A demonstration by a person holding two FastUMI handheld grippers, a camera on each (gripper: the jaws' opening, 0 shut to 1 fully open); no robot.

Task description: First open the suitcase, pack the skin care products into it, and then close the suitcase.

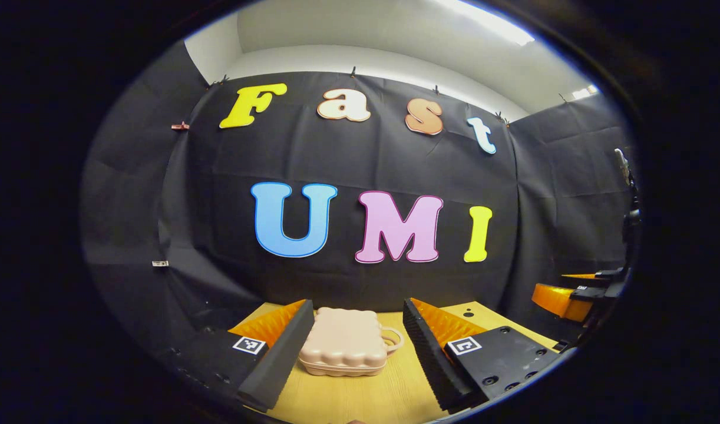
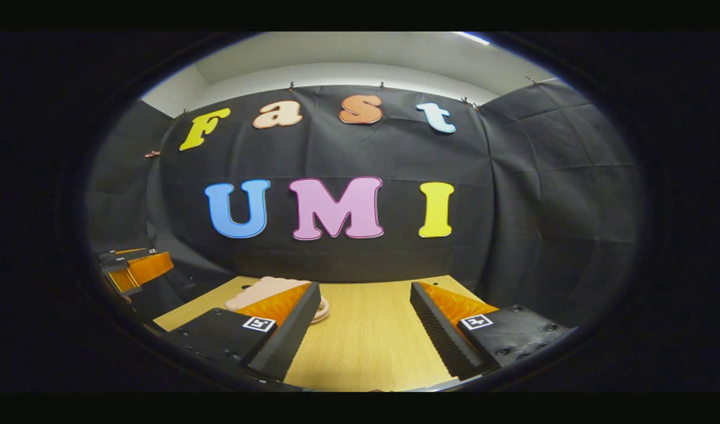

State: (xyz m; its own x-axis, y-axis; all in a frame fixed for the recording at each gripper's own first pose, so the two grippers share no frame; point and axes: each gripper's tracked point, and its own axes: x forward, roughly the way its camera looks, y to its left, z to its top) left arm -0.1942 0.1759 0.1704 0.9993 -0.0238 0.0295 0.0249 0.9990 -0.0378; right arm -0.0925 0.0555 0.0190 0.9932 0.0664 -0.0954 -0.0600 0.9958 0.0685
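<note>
A small pale pink suitcase (image 1: 343, 343) with a bumpy lid lies closed on the wooden table (image 1: 360, 394), its handle to the right. My left gripper (image 1: 355, 330) is open, and the suitcase lies just beyond, between the two fingers and apart from both. In the right gripper view the suitcase (image 2: 260, 290) shows partly behind the left finger (image 2: 286, 330). My right gripper (image 2: 366, 312) is open over bare table with nothing between its fingers. The right gripper (image 1: 578, 294) also appears far right in the left gripper view.
The black cloth wall stands close behind the table's far edge (image 2: 348, 280). In the right gripper view the left gripper (image 2: 133, 268) shows at the far left. Bare wood (image 2: 372, 335) stretches right of the suitcase.
</note>
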